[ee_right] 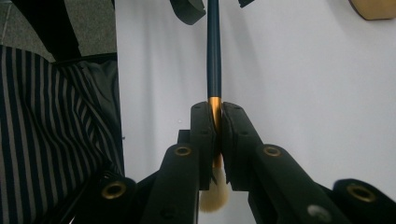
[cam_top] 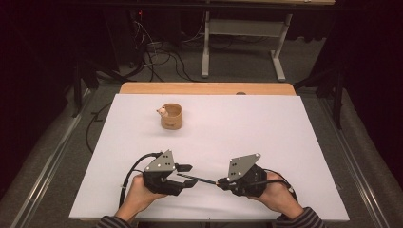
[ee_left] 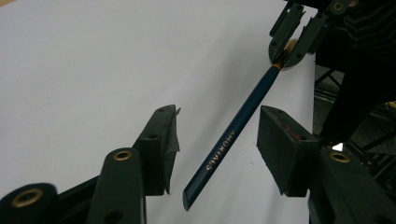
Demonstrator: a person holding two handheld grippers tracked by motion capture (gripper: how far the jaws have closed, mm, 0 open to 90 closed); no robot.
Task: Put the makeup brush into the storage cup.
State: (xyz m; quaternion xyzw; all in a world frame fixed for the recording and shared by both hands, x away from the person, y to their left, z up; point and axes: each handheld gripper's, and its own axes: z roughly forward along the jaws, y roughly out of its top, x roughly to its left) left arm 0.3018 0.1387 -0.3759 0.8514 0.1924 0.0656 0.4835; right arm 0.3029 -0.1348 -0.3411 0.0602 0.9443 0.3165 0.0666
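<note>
Only wooden cup (cam_top: 172, 116) sits beyond brush (cam_top: 199, 179)

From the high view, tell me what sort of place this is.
Probably a lab or recording room, not a home: a white-covered table under a fixed camera, loose cables on grey carpet, a bare desk frame behind, and hand-held grippers sharing a makeup brush.

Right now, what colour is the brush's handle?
Dark blue, with a gold ferrule; the brush shows best in the left gripper view.

Black hand-held gripper (cam_top: 184, 175) pair, grey triangular plates, brass-looking screws, striped sleeves (cam_top: 304, 217)
</note>
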